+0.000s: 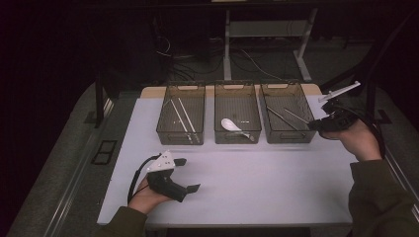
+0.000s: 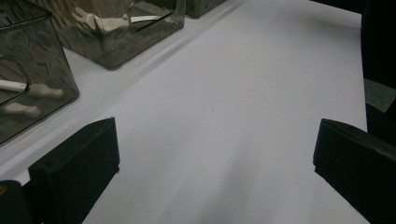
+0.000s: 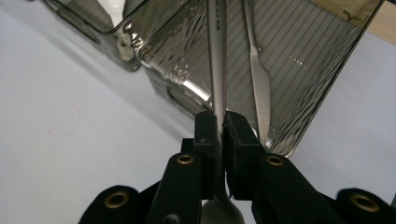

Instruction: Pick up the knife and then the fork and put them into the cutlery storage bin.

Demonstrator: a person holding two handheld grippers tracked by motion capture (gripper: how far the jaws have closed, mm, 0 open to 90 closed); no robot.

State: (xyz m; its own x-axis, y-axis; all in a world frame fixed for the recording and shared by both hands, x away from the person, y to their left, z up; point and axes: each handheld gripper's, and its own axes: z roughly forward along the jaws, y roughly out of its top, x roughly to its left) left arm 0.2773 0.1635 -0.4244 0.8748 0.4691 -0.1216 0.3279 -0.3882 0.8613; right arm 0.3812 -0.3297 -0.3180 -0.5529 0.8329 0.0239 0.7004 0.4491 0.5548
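My right gripper (image 1: 315,124) (image 3: 220,125) is shut on a metal spoon (image 3: 217,56), pinched at the neck. The spoon's bowl pokes out behind the jaws and its long handle reaches out over the right smoky bin (image 1: 289,134) (image 3: 303,60). A metal knife (image 3: 259,79) (image 1: 278,116) lies on that bin's ribbed floor. My left gripper (image 1: 188,174) (image 2: 215,163) rests low over the white table (image 1: 257,177) at the front left, jaws wide open with nothing between them.
Three smoky plastic bins stand in a row at the table's far side. The left bin (image 1: 181,133) holds white chopsticks (image 1: 180,116), and the middle bin (image 1: 236,136) holds a white spoon (image 1: 230,124). Dark floor and a desk frame lie beyond.
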